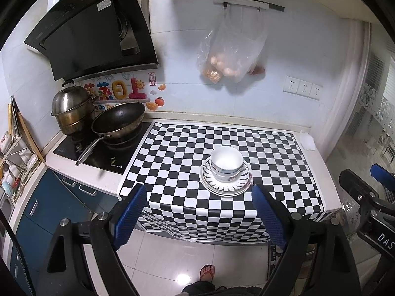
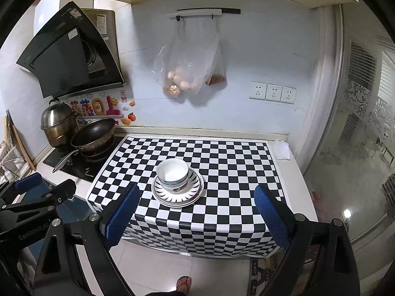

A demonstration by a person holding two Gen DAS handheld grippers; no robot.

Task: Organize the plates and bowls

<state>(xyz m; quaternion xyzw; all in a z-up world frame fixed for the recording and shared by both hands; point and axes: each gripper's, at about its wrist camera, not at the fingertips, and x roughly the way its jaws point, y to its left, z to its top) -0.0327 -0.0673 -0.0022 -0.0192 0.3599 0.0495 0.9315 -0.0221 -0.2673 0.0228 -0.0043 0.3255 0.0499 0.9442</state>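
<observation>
White bowls (image 1: 226, 163) (image 2: 172, 174) stand nested one in another on stacked plates (image 1: 229, 186) (image 2: 190, 197) with a dark ray pattern, in the middle of the checkered mat (image 1: 284, 172) (image 2: 234, 172). My left gripper (image 1: 198, 197) hangs open in front of the counter edge, short of the stack, with nothing between its blue pads. My right gripper (image 2: 197, 197) is likewise open and empty, held back from the counter. The stack shows between its fingers. Each gripper also appears at the edge of the other's view.
A wok (image 1: 118, 120) (image 2: 93, 133) and a steel steamer pot (image 1: 71, 111) (image 2: 58, 125) sit on the hob at the left, under a black hood (image 1: 93, 32). A plastic bag of food (image 1: 229, 49) (image 2: 187, 66) hangs on the wall. A person's sandalled foot (image 1: 207, 272) stands on the floor below.
</observation>
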